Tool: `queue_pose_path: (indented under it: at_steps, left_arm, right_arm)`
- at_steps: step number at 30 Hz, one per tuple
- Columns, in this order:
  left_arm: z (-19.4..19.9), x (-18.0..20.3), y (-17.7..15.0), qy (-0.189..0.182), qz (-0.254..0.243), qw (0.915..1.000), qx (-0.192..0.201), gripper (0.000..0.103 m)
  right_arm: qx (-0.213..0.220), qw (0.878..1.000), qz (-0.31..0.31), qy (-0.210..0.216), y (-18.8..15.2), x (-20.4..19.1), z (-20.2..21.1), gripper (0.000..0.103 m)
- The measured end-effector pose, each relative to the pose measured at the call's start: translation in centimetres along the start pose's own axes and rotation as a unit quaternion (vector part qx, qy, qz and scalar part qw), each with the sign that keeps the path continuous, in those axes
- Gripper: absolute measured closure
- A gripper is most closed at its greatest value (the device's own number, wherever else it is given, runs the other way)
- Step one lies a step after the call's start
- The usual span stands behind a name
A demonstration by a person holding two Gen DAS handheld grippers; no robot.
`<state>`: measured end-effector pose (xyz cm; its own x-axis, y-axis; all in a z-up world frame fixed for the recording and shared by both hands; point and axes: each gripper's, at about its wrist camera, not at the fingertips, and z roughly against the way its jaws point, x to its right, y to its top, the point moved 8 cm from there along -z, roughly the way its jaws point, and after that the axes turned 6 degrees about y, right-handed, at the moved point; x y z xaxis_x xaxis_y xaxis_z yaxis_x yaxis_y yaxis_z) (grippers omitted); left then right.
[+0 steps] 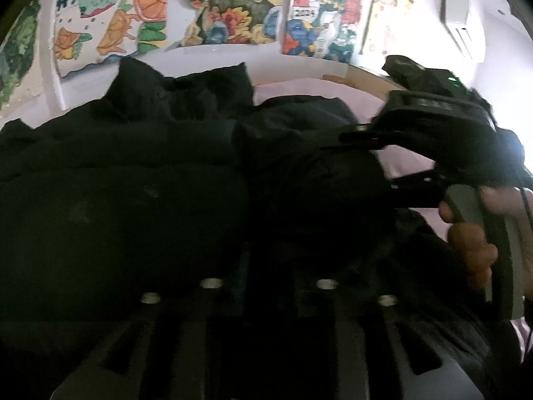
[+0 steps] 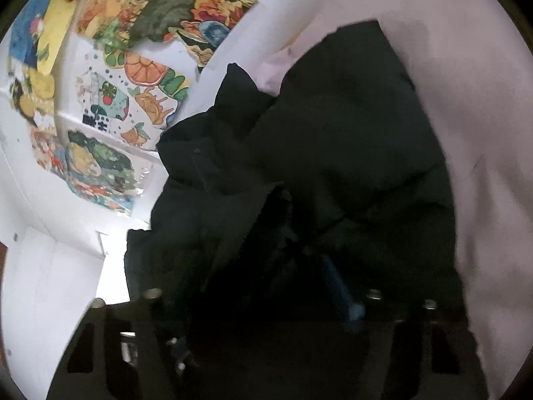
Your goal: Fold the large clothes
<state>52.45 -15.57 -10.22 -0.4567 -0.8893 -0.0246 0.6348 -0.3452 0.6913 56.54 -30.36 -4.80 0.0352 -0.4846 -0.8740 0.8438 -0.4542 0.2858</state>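
Right hand-held gripper point(image 1: 383, 166), gripped by a hand point(image 1: 473, 233), lies tilted sideways.

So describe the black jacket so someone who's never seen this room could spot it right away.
Start at the white wall covered in colourful drawings; below it lies a pale pink sheet. The black jacket is the big puffy, quilted garment heaped on that sheet. It is the only dark, bulky thing on the pale surface.
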Motion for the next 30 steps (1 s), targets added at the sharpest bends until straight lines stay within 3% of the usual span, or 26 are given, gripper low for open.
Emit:
queue_pose_path:
  at_steps: [1,2,5,9,13,17,19,21,25,30]
  left_arm:
    - [0.2,0.7,0.1,-0.023,-0.006,0.9997,0.001,0.012]
    - [0.5,1.4,0.1,-0.036,-0.011,0.9993,0.004,0.001]
    - [1.2,2.4,0.1,-0.023,-0.035,0.9990,0.018,0.001]
    - [2.7,1.6,0.1,-0.027,-0.014,0.9993,0.024,0.001]
    - [6.1,-0.2,0.0,-0.025,0.008,0.9990,0.036,0.001]
    - [10.0,-4.0,0.6,0.030,0.047,0.9967,0.059,0.001]
    - [11.5,-7.0,1.1,0.069,0.075,0.9928,0.063,0.001]
    - [13.1,-10.5,1.8,0.078,0.115,0.9874,0.076,0.001]
    - [15.2,-17.1,2.8,0.115,0.192,0.9693,0.102,0.001]
    - [13.4,-22.3,1.7,0.173,0.231,0.9552,0.064,0.001]
  right_arm:
    - [-0.005,1.000,-0.003,0.008,0.0,-0.2,-0.2,0.051]
    - [-0.009,1.000,-0.003,0.014,-0.1,-0.4,-0.4,0.051]
    - [-0.007,1.000,0.013,0.000,0.1,-0.9,-0.4,0.070]
    - [-0.006,1.000,0.012,-0.007,0.4,-0.4,-0.1,0.086]
    - [-0.017,1.000,0.006,-0.003,0.3,0.0,-0.4,0.087]
    - [-0.009,0.999,0.038,-0.024,0.2,-0.5,0.2,0.094]
    - [0.003,0.996,0.076,-0.038,0.3,-1.5,1.2,0.096]
    - [0.020,0.992,0.114,-0.054,0.4,-2.9,2.8,0.096]
    - [0.057,0.981,0.163,-0.089,1.0,-4.4,6.1,0.097]
    - [0.074,0.969,0.186,-0.147,1.7,-3.1,7.2,0.097]
